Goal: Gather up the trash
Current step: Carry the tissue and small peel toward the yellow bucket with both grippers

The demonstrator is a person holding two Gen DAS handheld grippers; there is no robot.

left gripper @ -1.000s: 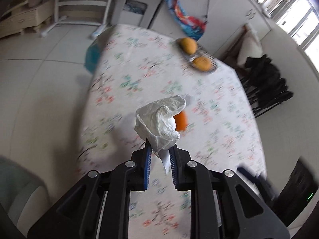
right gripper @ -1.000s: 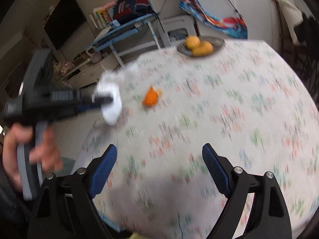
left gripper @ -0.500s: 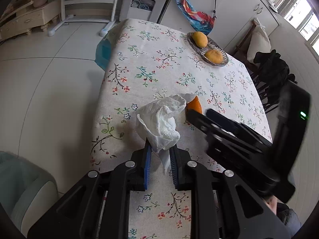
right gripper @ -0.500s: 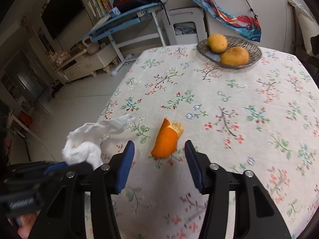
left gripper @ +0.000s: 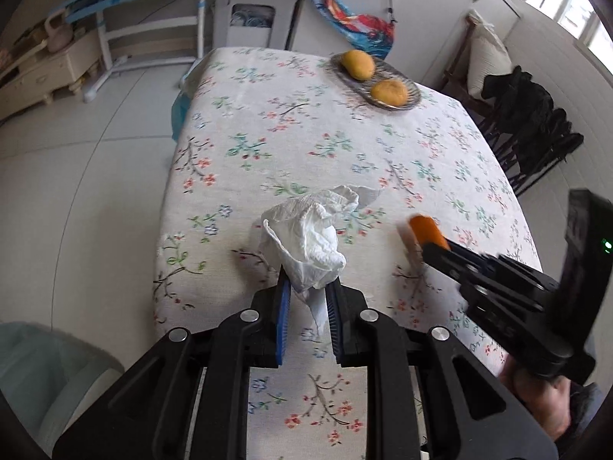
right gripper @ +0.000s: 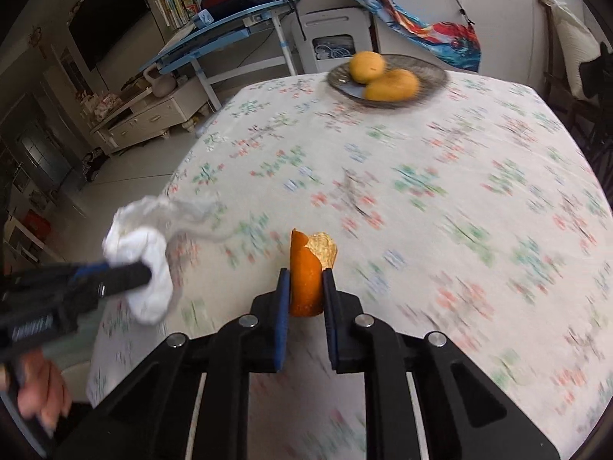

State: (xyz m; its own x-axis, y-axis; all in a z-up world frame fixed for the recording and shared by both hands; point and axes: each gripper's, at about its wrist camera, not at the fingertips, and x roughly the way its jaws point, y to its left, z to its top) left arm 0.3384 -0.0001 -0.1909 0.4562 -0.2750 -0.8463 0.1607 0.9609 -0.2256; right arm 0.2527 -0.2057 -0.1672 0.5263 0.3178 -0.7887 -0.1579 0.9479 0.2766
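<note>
Orange peel and white tissue, each pinched in its own gripper above a flowered desk.

Orange peel (right gripper: 306,272) stands upright between the jaws of the right gripper (right gripper: 305,291), which are closing onto it, pads against both sides, its torn pale edge uppermost. The crumpled tissue (left gripper: 306,245) is clamped by its lower end in the closed jaws of the left gripper (left gripper: 306,303) and billows above them. Both scraps appear to be held clear of the cloth, probably for carrying to a bin; no bin is plainly seen. Beneath lies the desk (left gripper: 268,134) with its floral cloth, bare nearby. At its far end a plate (right gripper: 429,76) holds two yellow fruits (right gripper: 389,84), well apart. Nothing blocks either hand, though the grippers sit near each other. Beyond: pale floor, a blue-framed rack, dark chairs.
</note>
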